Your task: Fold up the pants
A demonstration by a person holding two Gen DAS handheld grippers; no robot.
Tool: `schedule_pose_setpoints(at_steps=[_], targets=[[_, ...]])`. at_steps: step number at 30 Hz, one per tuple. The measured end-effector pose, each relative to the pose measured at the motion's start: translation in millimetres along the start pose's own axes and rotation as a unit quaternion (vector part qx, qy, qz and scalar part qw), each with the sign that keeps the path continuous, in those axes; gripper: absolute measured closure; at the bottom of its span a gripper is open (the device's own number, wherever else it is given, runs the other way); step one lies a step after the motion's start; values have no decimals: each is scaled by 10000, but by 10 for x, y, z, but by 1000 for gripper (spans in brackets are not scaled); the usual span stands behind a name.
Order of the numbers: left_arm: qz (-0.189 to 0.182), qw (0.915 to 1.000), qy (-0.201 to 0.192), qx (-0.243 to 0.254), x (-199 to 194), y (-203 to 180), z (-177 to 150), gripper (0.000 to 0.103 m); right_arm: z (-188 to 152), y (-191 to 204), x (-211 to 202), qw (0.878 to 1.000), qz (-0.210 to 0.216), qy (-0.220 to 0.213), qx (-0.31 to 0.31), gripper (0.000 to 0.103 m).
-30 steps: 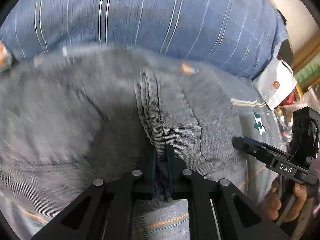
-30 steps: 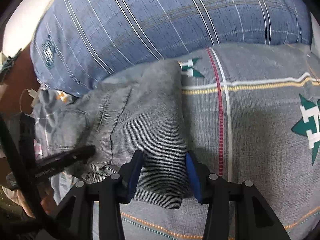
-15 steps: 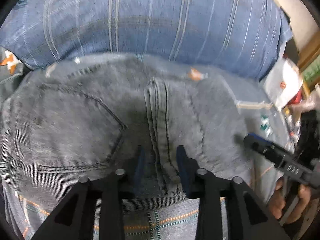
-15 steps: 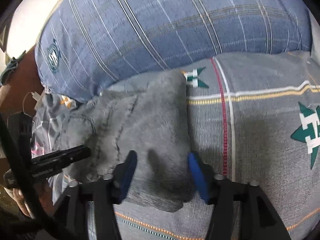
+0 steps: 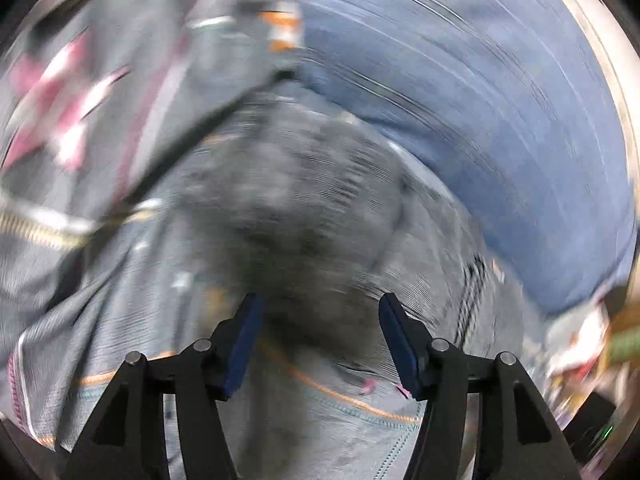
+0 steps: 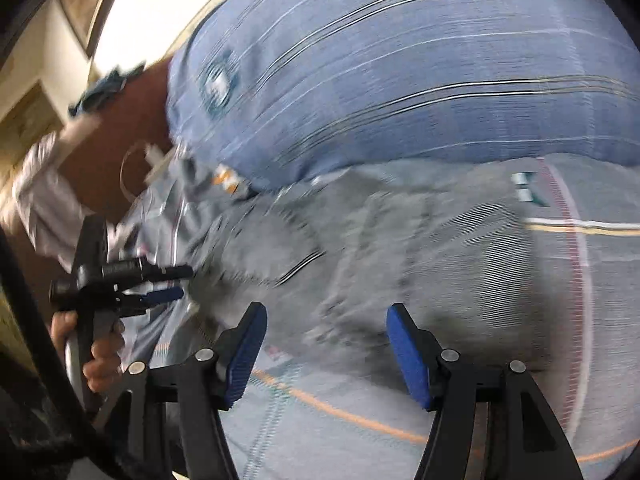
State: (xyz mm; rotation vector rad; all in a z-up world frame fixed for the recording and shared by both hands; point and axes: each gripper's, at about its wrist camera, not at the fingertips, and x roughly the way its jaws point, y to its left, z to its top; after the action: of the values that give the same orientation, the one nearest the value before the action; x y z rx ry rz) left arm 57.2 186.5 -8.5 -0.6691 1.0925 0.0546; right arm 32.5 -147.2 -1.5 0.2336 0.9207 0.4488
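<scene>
Grey jeans (image 5: pixel 304 200) lie folded in a heap on the bedspread, blurred in the left wrist view. My left gripper (image 5: pixel 322 320) hovers over their near edge. Its jaws are opening and no cloth is pinched between the blue pads. In the right wrist view the jeans (image 6: pixel 420 264) spread just beyond my right gripper (image 6: pixel 324 328), which stands open above the bedspread, its pads clear of the cloth. At the jeans' left end the left gripper (image 6: pixel 178 280) shows again, fingers apart, held by a hand (image 6: pixel 100 352).
A big blue striped pillow (image 6: pixel 400 80) lies right behind the jeans and shows in the left wrist view too, pillow (image 5: pixel 500 120). The grey bedspread (image 6: pixel 340 432) has orange and red lines. Brown furniture (image 6: pixel 112 152) stands at the left. Blurred clutter (image 5: pixel 580 344) sits at the bed's right edge.
My left gripper let go of the jeans' seam, opened wide and swung sideways while rolling. My right gripper opened wider and pulled back, so the cloth no longer lies between its pads.
</scene>
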Motion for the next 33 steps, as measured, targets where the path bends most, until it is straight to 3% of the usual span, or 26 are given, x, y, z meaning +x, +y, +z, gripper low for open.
schedule_pose_setpoints(at_steps=[5, 8, 11, 16, 18, 20, 23, 27, 30, 33], targets=[[-135, 9974, 211, -671, 112, 349, 100, 42, 36, 464, 313, 9988, 441, 214, -2, 37], [-413, 9907, 495, -1199, 207, 539, 73, 42, 144, 797, 556, 9981, 446, 375, -203, 37], [-480, 9881, 446, -1389, 189, 636, 87, 42, 216, 1020, 847, 9967, 319, 585, -461, 37], [-703, 9797, 499, -1810, 409, 771, 182, 42, 219, 1096, 1335, 9938, 123, 950, -569, 38], [-691, 9811, 418, -1761, 419, 752, 224, 42, 168, 1028, 1468, 9930, 196, 1092, -405, 41], [-736, 9799, 356, -1821, 448, 756, 248, 42, 104, 944, 1521, 9927, 160, 1164, -272, 51], [-835, 9752, 207, -2039, 463, 785, 252, 43, 36, 850, 1500, 9932, 263, 1119, -210, 51], [-715, 9817, 105, -1763, 437, 699, 260, 77, 34, 762, 1473, 9924, 412, 1145, -165, 53], [-569, 9899, -91, -1292, 336, 566, 266, 86, 17, 751, 1479, 9924, 402, 1139, -216, 53], [-502, 9943, -338, -876, 193, 418, 256, 87, 15, 771, 1481, 9919, 452, 1149, -284, 51]])
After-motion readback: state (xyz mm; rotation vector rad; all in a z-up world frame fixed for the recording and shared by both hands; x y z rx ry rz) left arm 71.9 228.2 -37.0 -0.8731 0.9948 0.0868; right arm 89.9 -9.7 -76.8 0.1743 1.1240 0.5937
